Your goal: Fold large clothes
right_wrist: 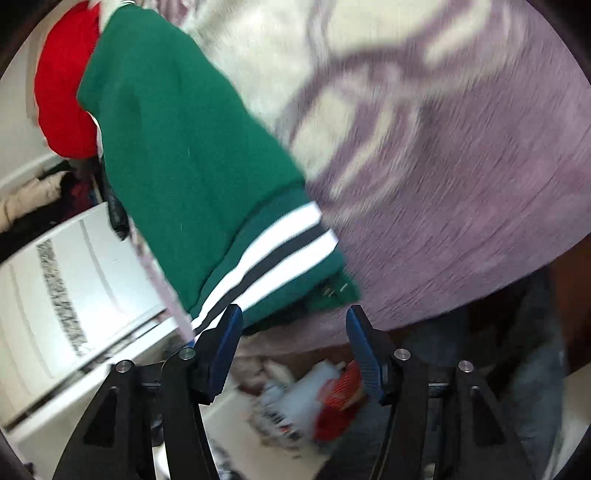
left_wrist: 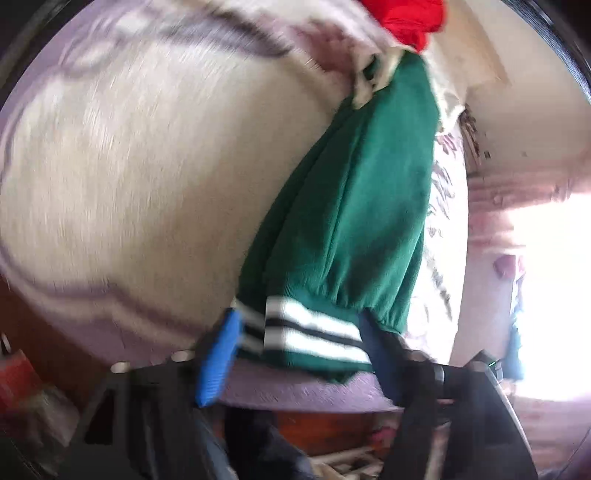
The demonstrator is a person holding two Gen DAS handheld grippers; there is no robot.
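We recorded one green garment (left_wrist: 362, 206), knit, with a ribbed band of white and dark stripes (left_wrist: 314, 332) at its lower edge, lying lengthwise on a cream and lilac patterned blanket (left_wrist: 147, 177). A red garment (left_wrist: 406, 18) sat at its far end, touching it. In the left wrist view our left gripper (left_wrist: 295, 354) had its blue-padded fingers (left_wrist: 218, 362) spread wide, one to each side of the striped band; the band lay between them, but we could not tell whether either pad touched it. In the right wrist view the same green garment (right_wrist: 184, 147) ran from the red garment (right_wrist: 62, 85) down toward our right gripper (right_wrist: 295, 343), its striped band (right_wrist: 273, 254) just ahead of the left finger. The right gripper's blue pads (right_wrist: 364, 354) were likewise wide apart and held nothing. We noted the blanket (right_wrist: 461, 184) to the right of the garment, a white panelled surface (right_wrist: 74, 280) to the left, and blurred red and white items (right_wrist: 325, 398) on the floor below. Both views were motion-blurred.
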